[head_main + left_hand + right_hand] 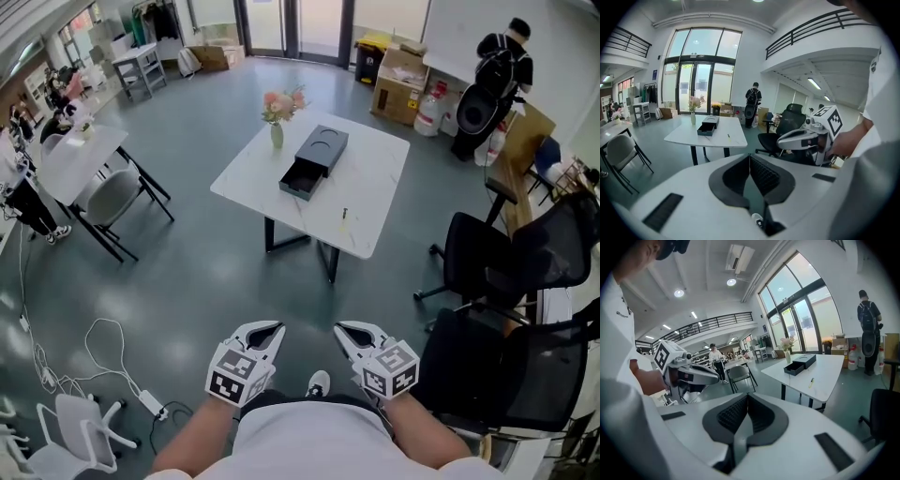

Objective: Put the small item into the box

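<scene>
A dark box point(314, 161) with its drawer pulled open lies on a white table point(375, 178) some way ahead of me. A small yellowish stick-like item point(344, 217) lies on the table nearer its front edge. A vase of flowers point(277, 120) stands behind the box. My left gripper point(273, 330) and right gripper point(343, 330) are held low by my waist, far from the table, both shut and empty. The left gripper view shows the box point(707, 125) and item point(728, 136) beyond the closed jaws. So does the right gripper view: box point(800, 364), item point(811, 380).
Black office chairs point(497, 272) stand to my right. Cables and a power strip point(103, 356) lie on the grey floor at left, near another white table with a chair point(94, 178). A person point(502, 66) and cardboard boxes point(398, 84) are at the far back.
</scene>
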Demonstrator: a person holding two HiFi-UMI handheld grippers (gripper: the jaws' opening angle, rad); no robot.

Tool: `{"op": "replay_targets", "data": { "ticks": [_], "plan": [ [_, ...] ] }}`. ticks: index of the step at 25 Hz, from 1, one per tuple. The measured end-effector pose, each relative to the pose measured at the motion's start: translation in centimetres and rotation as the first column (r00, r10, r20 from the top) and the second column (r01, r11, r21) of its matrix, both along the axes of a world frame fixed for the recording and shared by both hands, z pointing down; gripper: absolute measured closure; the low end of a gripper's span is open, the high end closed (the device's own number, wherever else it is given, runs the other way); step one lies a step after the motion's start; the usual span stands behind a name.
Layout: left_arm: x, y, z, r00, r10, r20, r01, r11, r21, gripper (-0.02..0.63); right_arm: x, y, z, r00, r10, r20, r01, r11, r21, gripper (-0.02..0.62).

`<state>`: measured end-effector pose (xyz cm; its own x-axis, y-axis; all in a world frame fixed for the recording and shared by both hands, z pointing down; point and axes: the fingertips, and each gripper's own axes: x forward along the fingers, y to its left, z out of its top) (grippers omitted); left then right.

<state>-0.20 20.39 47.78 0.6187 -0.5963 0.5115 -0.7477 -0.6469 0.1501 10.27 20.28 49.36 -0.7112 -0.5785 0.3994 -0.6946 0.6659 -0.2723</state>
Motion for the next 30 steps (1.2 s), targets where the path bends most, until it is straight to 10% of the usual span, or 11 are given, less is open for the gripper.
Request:
{"op": "replay_targets", "data": {
  "ticks": [30],
  "plan": [
    [-4.3, -19.9, 1.4, 0.991, 0.129, 0.029, -0.129, 0.991, -0.025, 0.589, -4.8, -17.3, 2.0, 0.993, 0.103, -0.057, -0.105, 0.994, -0.041, 0.578]
  ]
}}
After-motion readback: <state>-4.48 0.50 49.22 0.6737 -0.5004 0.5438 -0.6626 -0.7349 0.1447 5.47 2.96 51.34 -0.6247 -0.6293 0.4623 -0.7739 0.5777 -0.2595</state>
